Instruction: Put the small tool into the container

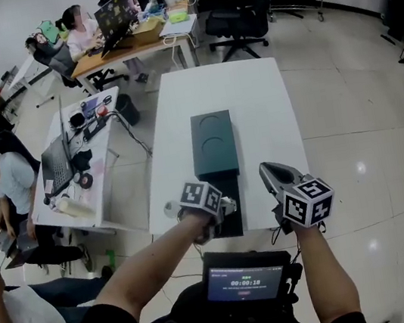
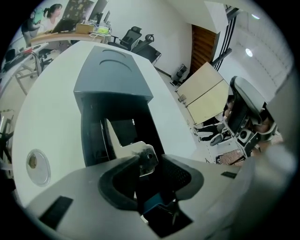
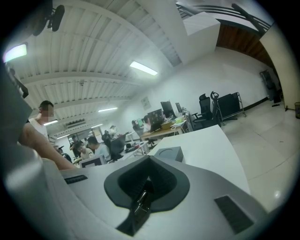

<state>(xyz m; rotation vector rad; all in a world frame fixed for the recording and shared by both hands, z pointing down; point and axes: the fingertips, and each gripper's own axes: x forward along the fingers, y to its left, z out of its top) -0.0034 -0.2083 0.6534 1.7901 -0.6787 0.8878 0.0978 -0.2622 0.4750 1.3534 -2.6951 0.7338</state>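
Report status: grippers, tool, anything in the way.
Left hand-held gripper shut on the small metal tool, at the open end of the container. Right hand-held gripper shut, empty, off to the side. Nothing seen blocking the opening.

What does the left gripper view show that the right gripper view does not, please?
Only the left gripper view shows the left gripper shut on the small tool, at the open black end of the container. Only the right gripper view shows the right gripper, shut and empty, and a long ceiling strip light. Both show the white table and the container's grey top.
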